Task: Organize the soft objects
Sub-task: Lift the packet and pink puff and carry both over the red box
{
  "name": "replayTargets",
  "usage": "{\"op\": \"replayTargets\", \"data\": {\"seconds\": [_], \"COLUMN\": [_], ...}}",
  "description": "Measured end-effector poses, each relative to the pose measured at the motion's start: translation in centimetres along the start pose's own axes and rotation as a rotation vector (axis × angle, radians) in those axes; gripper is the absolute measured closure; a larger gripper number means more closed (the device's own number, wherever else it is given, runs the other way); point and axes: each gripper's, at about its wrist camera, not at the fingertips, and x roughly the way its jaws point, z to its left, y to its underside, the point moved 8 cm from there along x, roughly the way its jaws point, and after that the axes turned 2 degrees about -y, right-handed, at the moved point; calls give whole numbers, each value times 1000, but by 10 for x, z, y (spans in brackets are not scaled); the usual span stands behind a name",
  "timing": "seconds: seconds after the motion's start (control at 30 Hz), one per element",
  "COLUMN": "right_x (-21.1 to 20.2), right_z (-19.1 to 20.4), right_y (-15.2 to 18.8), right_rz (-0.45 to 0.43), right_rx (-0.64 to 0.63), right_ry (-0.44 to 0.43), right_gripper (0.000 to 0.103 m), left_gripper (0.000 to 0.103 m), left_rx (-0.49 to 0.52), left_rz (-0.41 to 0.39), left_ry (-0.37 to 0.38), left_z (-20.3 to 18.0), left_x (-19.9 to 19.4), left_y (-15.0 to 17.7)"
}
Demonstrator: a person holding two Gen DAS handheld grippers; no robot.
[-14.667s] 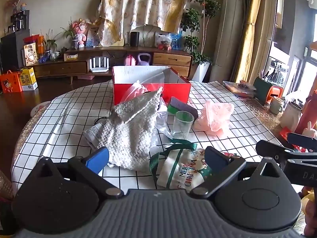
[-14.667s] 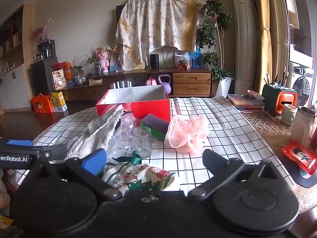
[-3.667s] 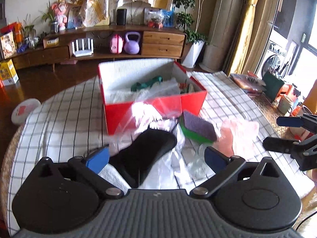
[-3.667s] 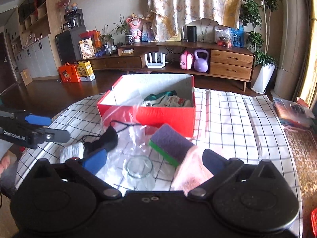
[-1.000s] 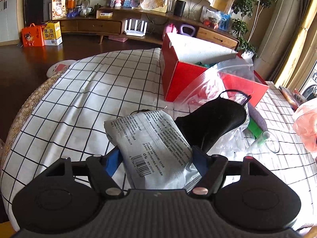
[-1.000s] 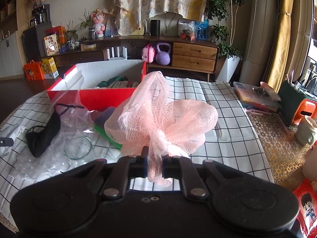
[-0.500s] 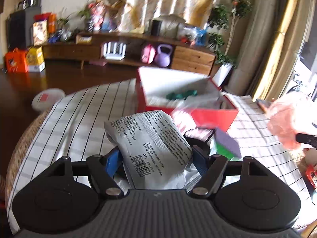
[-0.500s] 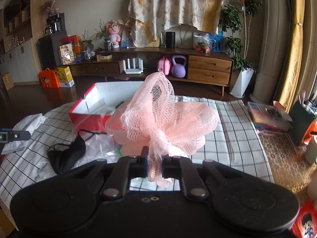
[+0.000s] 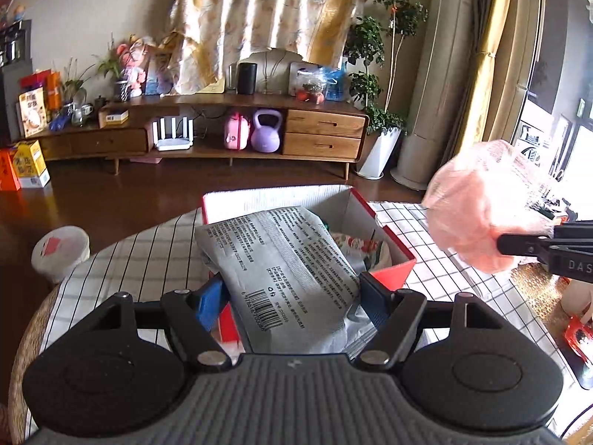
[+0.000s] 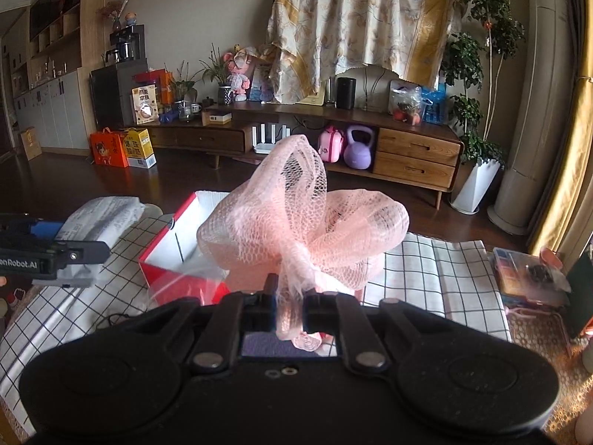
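Packet fills the middle of the left wrist view, grey-white with printed text and a barcode, clamped between the blue-padded fingers of the left gripper, whose jaws stand partly closed against its two sides. It is held over the near edge of the red box, which sits on the checked tablecloth with printed fabric showing inside. At far right the pink mesh puff hangs in the air, pinched by the right gripper.

In the right wrist view, the right gripper has its jaws almost fully closed on the gathered neck of the puff, which billows up and hides much of the box beyond it. At the left edge the left gripper holds the packet above the table, left of the box.
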Motion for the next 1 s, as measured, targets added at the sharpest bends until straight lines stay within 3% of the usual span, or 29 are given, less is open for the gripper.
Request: {"op": "replayTargets", "data": {"seconds": [0.43,1.0], "right_x": [95,198], "right_z": [3,16], "right_y": [-29,-1], "right_rz": [62,217], "right_rx": [-40,-48], "right_ry": [-23,-58], "right_gripper": [93,92], "left_gripper": [28,28], "left_rx": [69,95], "left_rz": [20,157], "left_ry": [2,-35], "left_z": [-7,7], "left_x": [86,189], "left_y": [-44,-22]}}
